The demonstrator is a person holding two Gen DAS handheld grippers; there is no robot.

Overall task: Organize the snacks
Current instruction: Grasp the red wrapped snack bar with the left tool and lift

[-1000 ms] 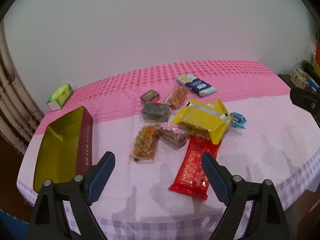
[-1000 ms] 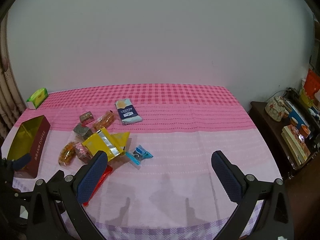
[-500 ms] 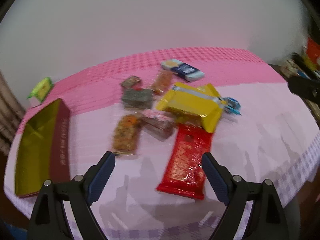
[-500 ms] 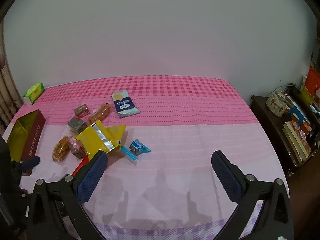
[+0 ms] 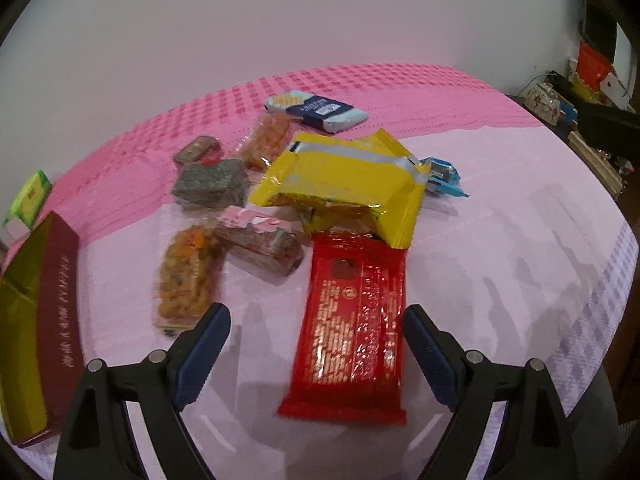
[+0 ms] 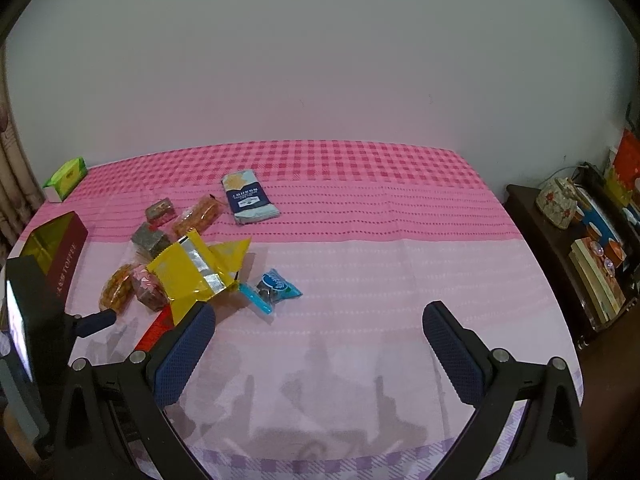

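Snacks lie in a pile on the pink tablecloth. My left gripper (image 5: 318,330) is open and empty, its fingers on either side of the near end of a red packet (image 5: 354,328). Behind it lie a yellow foil bag (image 5: 344,178), a pink-wrapped bar (image 5: 260,240), an orange nut bar (image 5: 186,274), a dark grey block (image 5: 210,184) and a blue biscuit pack (image 5: 320,110). A maroon box with a gold inside (image 5: 32,320) stands at the left. My right gripper (image 6: 318,334) is open and empty above bare cloth, right of a small blue candy packet (image 6: 274,286).
A green box (image 6: 66,176) sits at the table's far left corner. A dark side table (image 6: 576,248) with books and a teapot stands to the right. The table's front edge (image 6: 320,456) is near. A wall runs behind the table.
My left gripper has moved forward and down toward the snack pile, so the red packet now lies between its fingers. My right gripper has dipped slightly toward the table.
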